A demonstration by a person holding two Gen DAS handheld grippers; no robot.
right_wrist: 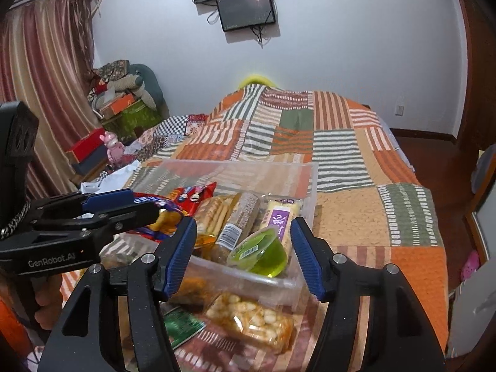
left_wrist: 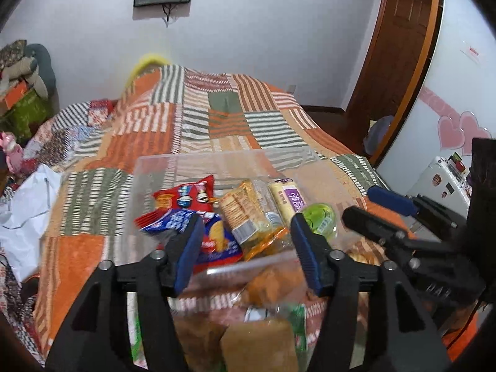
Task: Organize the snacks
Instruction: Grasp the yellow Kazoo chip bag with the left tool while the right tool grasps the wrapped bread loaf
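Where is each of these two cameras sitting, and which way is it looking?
Left wrist: rides the left gripper, open, looking forward over the clear bin; the right gripper shows at its right.
Right wrist: rides the right gripper, open; the left gripper shows at its left.
Shared: the bin, green jelly cup, patchwork bedspread.

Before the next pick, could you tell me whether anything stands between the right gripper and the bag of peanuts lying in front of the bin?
Nothing visible does: the right gripper is open above the peanut bag, which lies outside the clear bin.
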